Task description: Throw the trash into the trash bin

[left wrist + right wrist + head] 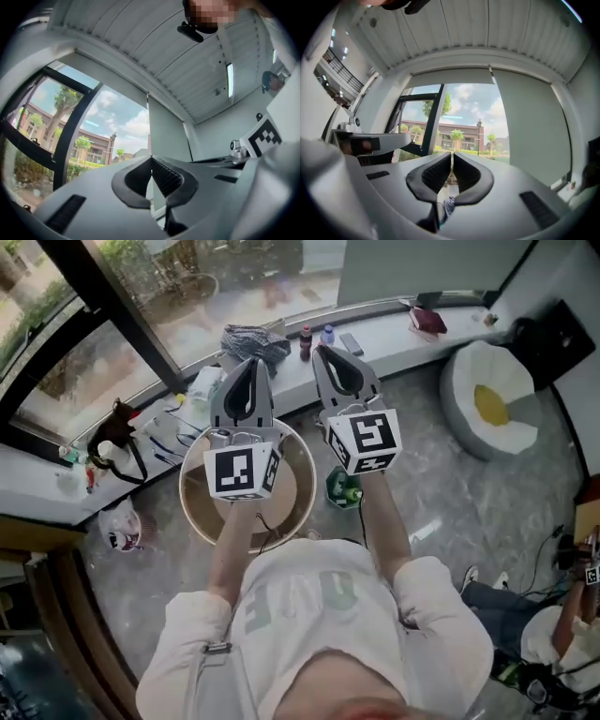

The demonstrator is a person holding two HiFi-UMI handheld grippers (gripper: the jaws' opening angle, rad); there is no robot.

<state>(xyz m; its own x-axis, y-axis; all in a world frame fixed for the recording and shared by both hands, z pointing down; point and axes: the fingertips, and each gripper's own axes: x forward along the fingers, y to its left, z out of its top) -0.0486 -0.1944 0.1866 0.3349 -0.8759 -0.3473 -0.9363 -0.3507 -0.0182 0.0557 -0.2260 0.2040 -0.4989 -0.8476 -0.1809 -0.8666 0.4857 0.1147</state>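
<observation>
we find the grey left gripper and right gripper above the round beige trash bin. both jaws clenched, empty.

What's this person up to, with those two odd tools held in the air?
A person holds a grey tool in each hand, both raised in front of the chest. The left hand-held gripper and the right hand-held gripper each have their jaws together with nothing between them. Directly below, on the floor, stands a round tan trash bin, with a small green bottle-like item beside it. Nothing is being carried at this moment.
</observation>
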